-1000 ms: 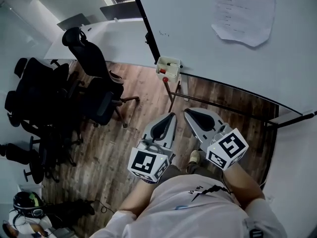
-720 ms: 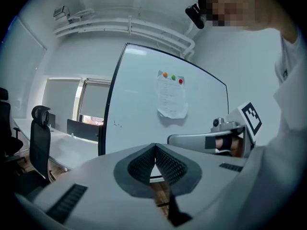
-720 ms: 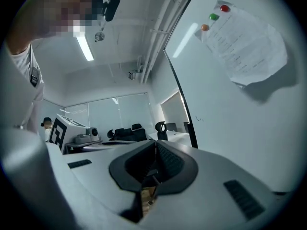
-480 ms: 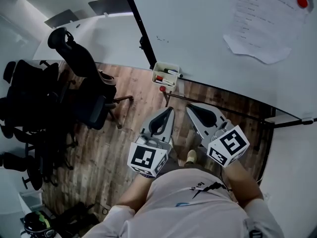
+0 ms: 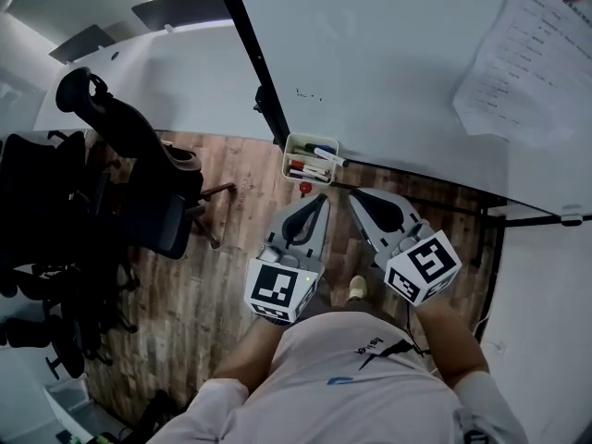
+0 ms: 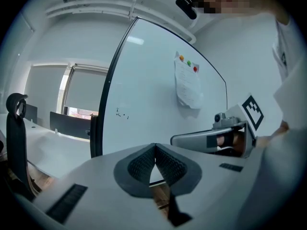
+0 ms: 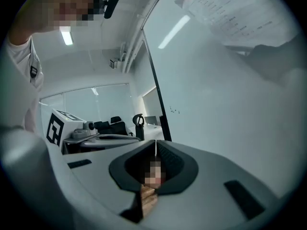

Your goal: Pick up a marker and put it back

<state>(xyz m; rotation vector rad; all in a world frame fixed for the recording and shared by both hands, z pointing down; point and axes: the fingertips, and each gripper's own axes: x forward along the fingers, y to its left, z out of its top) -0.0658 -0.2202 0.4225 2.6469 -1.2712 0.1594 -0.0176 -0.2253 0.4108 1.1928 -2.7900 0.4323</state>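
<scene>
Here, markers [image 5: 311,168] fill a tray [image 5: 288,154] by the whiteboard [image 5: 388,63] above wood flooring [image 5: 203,294].

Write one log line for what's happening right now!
stage: before pick | left gripper: shut, empty | right gripper: shut, empty | markers: in tray below whiteboard

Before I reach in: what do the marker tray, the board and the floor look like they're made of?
Marker tray: probably white plastic, matte, with thin walls and rounded corners.
Board: smooth, glossy white panel in a dark frame, with a light streak reflected on it; likely a coated whiteboard.
Floor: brown planks with visible grain and seams; real wood or laminate, I cannot tell which.
</scene>
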